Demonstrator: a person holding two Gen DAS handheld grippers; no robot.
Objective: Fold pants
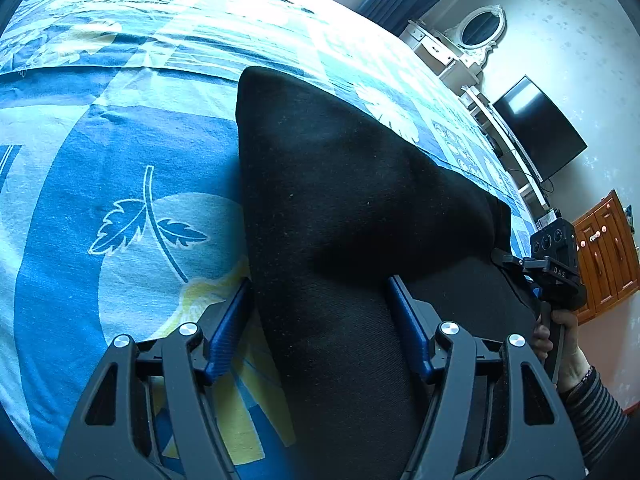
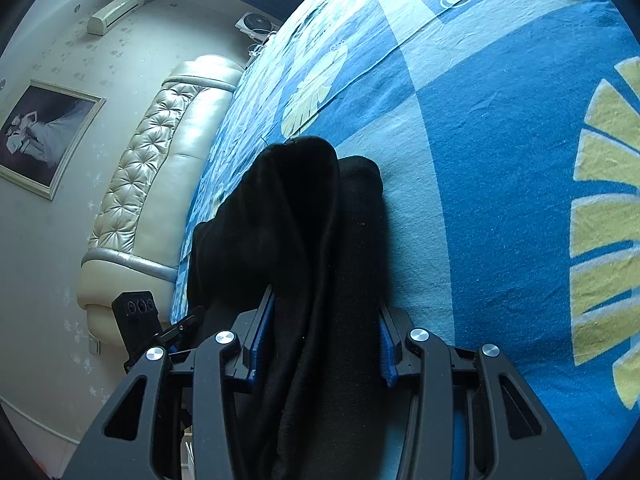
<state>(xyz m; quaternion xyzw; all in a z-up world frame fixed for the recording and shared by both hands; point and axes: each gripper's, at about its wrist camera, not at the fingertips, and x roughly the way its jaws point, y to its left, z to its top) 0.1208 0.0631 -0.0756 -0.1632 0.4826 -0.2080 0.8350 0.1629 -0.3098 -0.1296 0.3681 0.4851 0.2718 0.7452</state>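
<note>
both grippers have black pants [image 1: 340,208] between their fingers, cloth lifted off the bed sheet [image 1: 120,160] near the tools and draping down to it farther ahead. left gripper [image 1: 320,304]: blue pads sit wide on either side of a thick band of cloth, so it reads as clamped on a bunched layer, not pressed flat together; cloth fans out ahead of the tips into a broad panel whose far corner rests on the sheet. the right gripper [image 2: 326,320] is the same, its pads bracketing a folded wad of pants, two thicknesses visible ahead of the tips, the rounded far end lying on the sheet just ahead. from the left view the other tool and the hand [image 1: 560,344] holding it sit off to the right at the same edge of cloth, so the two grips are side by side along one end. step looks like mid-fold: one end picked up and being carried over the rest. how many folds are already done, can't tell. next move probably calls for keeping both grips level, carrying the held edge forward over the part lying ahead, lining the edges up, lowering, then letting go. risk: thick wad slipping or landing skewed.
</note>
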